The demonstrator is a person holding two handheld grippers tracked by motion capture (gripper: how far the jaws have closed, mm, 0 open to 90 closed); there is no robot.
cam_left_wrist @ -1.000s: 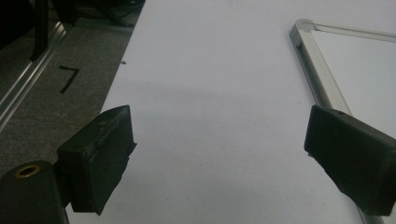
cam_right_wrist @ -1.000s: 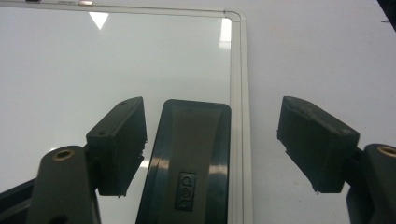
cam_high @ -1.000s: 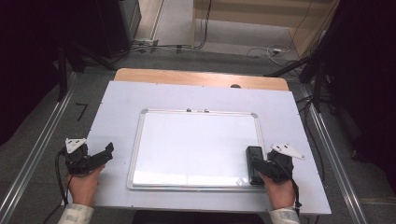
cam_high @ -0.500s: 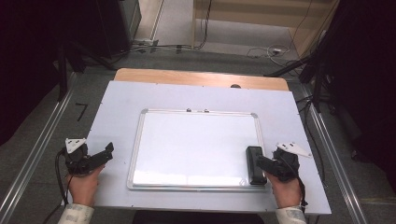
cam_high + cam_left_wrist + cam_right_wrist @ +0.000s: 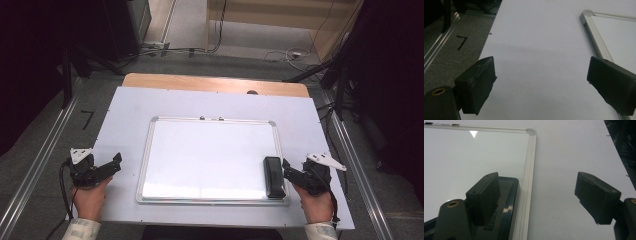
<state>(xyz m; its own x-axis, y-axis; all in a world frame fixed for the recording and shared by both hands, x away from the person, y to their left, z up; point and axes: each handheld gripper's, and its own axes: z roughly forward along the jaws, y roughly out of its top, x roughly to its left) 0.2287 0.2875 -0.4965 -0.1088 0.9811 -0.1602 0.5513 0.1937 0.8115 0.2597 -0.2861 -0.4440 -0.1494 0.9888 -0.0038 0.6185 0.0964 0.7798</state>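
Black jaws of the left gripper (image 5: 114, 162) stand wide apart over bare white table (image 5: 125, 120); the whiteboard (image 5: 210, 155) lies to its right; the black eraser (image 5: 273, 176) rests on the board's right edge, just left of the right gripper (image 5: 289, 169), also spread, holding nothing.

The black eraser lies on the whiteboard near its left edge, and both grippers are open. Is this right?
Not quite. The eraser lies on the whiteboard near its right edge, beside the right gripper, as the high view shows. Both grippers are open; the left gripper rests off the board.
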